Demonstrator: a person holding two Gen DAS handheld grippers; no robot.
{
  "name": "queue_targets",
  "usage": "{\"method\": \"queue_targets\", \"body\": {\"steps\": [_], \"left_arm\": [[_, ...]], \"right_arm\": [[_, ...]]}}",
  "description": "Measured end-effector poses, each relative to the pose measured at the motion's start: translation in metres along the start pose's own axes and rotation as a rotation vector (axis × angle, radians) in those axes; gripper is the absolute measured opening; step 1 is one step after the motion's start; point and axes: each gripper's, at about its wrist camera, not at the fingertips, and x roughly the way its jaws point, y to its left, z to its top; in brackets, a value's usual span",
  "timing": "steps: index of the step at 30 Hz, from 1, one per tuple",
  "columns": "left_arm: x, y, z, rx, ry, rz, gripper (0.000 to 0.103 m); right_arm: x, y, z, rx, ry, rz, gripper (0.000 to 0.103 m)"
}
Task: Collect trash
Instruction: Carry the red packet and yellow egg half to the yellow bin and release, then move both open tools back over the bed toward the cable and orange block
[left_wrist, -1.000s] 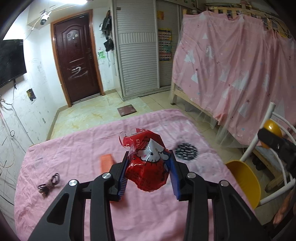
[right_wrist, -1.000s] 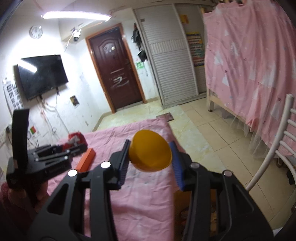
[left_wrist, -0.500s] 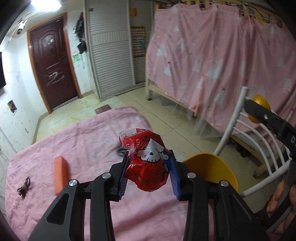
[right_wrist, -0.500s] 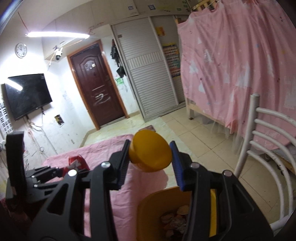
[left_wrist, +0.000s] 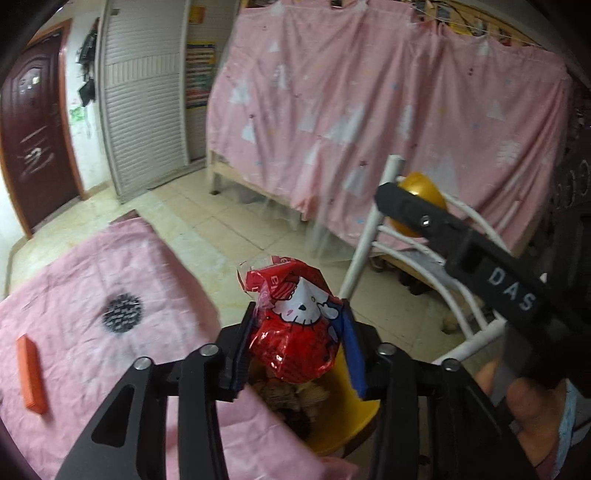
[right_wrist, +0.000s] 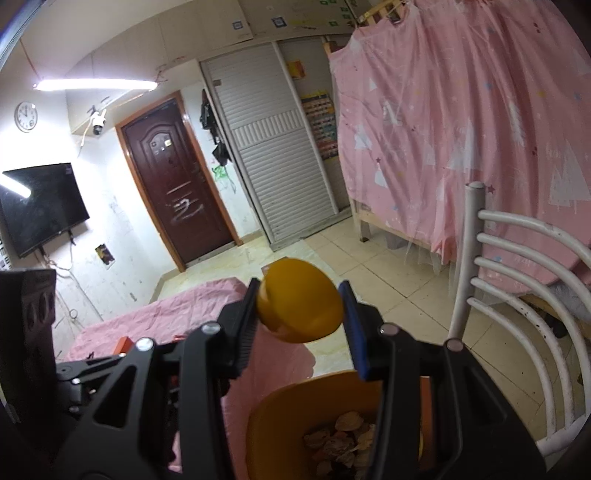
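A crumpled red cartoon-cat wrapper (left_wrist: 295, 332) sits between the blue pads of my left gripper (left_wrist: 297, 343). The jaws are opening, and the wrapper still touches both pads. It hangs directly above the yellow bin (left_wrist: 347, 424), which holds brown husks. My right gripper (right_wrist: 301, 317) is shut on a yellow ball (right_wrist: 299, 310), higher up and over the near edge of the same yellow bin (right_wrist: 273, 421). In the left wrist view the right gripper (left_wrist: 413, 203) shows at the right with the ball (left_wrist: 421, 188) at its tip, held by a person's hand (left_wrist: 528, 413).
The pink-clothed table (left_wrist: 92, 280) lies left of the bin, with an orange block (left_wrist: 31, 373) and a black round pad (left_wrist: 122, 314) on it. A white chair (right_wrist: 517, 280) stands right of the bin. A pink bed curtain (left_wrist: 369, 110) hangs behind.
Both grippers swung right, off the table. The left one with the wrapper now hangs over the yellow bin, its jaws slightly wider. The right one still grips the ball.
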Motion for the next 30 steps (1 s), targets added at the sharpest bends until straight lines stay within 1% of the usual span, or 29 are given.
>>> {"method": "queue_targets", "body": {"steps": [2, 4, 8, 9, 10, 11, 12, 19, 24, 30], "left_arm": [[0.004, -0.001, 0.001, -0.007, 0.008, -0.007, 0.059], [0.007, -0.001, -0.001, -0.009, 0.004, 0.014, 0.061], [0.008, 0.011, -0.004, -0.025, 0.011, 0.044, 0.062], [0.007, 0.015, -0.003, -0.033, 0.012, 0.050, 0.062], [0.007, 0.020, -0.001, -0.039, 0.012, 0.055, 0.062], [0.005, 0.024, -0.001, -0.048, 0.013, 0.061, 0.062], [0.004, 0.028, -0.002, -0.057, 0.013, 0.065, 0.062], [-0.008, 0.055, -0.005, -0.105, 0.001, 0.086, 0.062], [-0.023, 0.076, -0.008, -0.116, -0.024, 0.124, 0.062], [-0.043, 0.110, -0.010, -0.158, -0.048, 0.173, 0.062]], "right_arm": [[0.002, -0.002, 0.000, 0.005, 0.006, -0.004, 0.041], [0.006, -0.002, -0.001, 0.004, 0.013, -0.004, 0.041], [0.013, 0.002, -0.003, -0.007, 0.038, -0.001, 0.042], [0.014, 0.003, -0.004, -0.011, 0.044, -0.002, 0.047], [0.015, 0.003, -0.004, -0.013, 0.046, -0.003, 0.063], [0.015, 0.005, -0.005, -0.017, 0.046, -0.004, 0.076], [0.015, 0.006, -0.005, -0.020, 0.045, -0.004, 0.078], [0.018, 0.021, -0.008, -0.046, 0.055, 0.005, 0.079], [0.020, 0.034, -0.011, -0.070, 0.061, 0.010, 0.079], [0.027, 0.057, -0.016, -0.109, 0.085, 0.037, 0.079]]}}
